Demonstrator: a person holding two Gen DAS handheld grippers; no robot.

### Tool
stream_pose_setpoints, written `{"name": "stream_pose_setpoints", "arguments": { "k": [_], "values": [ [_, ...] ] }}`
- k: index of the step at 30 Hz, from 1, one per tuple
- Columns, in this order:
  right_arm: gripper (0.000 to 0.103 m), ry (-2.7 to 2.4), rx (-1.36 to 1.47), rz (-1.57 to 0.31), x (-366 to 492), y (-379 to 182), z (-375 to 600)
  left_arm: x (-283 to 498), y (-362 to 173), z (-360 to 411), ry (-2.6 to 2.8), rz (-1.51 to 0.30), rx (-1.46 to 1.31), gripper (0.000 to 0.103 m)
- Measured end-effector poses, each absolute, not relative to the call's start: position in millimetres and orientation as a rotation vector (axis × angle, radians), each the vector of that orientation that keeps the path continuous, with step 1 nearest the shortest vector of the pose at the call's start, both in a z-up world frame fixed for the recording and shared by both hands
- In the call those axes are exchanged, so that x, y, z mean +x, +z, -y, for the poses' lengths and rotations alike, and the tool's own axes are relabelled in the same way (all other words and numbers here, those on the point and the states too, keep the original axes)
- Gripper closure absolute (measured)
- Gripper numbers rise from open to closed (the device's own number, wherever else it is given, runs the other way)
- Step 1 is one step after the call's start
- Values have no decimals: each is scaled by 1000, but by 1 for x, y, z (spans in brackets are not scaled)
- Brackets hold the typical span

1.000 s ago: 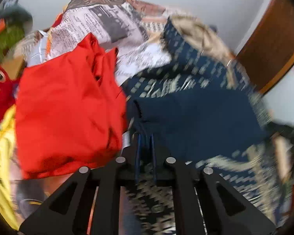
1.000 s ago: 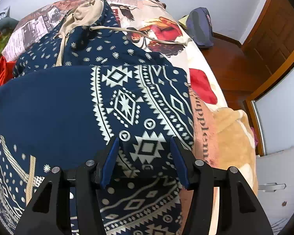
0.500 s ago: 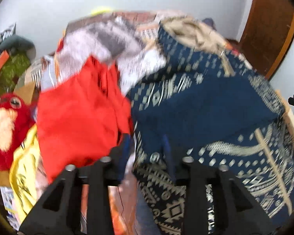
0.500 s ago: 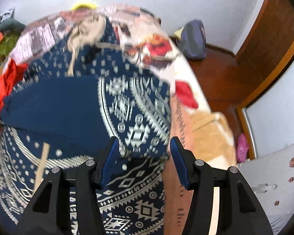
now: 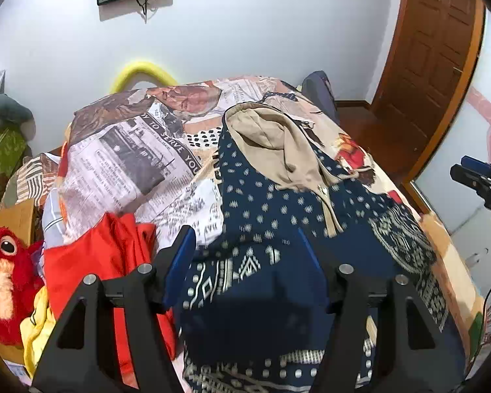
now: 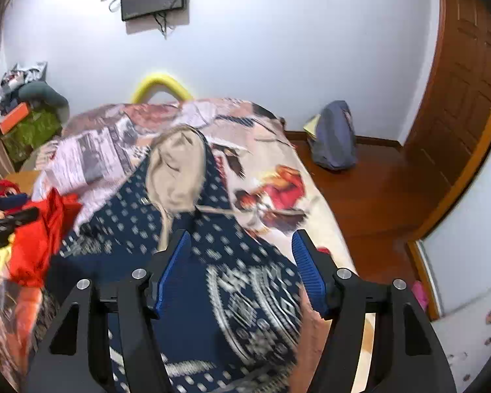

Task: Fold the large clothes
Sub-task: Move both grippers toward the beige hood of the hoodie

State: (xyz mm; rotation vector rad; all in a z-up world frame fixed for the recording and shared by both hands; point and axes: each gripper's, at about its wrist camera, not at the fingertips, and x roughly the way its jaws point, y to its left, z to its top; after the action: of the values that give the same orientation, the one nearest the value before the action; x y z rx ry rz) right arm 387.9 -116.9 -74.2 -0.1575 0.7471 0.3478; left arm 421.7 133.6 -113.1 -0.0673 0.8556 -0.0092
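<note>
— While your left gripper (image 5: 245, 255) and right gripper (image 6: 242, 262) spread their jaws, what's between them?
— Nothing pinched. Your navy patterned hoodie (image 5: 278, 216) lies on the bed (image 6: 278, 177), beside red cloth (image 5: 91, 262).

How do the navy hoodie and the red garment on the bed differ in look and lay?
The navy hoodie carries white dots and geometric bands with a beige hood; the red garment is plain. The hoodie lies spread over the middle of the bed with a fold laid across it; the red garment sits bunched at the left edge, beside it. Both rest on the bedspread, in neither gripper.
</note>
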Motion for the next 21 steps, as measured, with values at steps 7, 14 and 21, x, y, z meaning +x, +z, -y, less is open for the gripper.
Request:
{"name": "stream_pose_setpoints", "arguments": {
  "k": [7, 14, 21],
  "values": [
    [39, 380, -198, -785, 430, -100, 69, 482, -150, -141, -14, -939, -145, 41],
    [39, 377, -226, -876, 478, -146, 36, 535, -188, -144, -27, -995, -229, 41],
    [39, 354, -229, -955, 526, -184, 23, 574, -219, -136, -52, -1011, -295, 41]
  ]
}}
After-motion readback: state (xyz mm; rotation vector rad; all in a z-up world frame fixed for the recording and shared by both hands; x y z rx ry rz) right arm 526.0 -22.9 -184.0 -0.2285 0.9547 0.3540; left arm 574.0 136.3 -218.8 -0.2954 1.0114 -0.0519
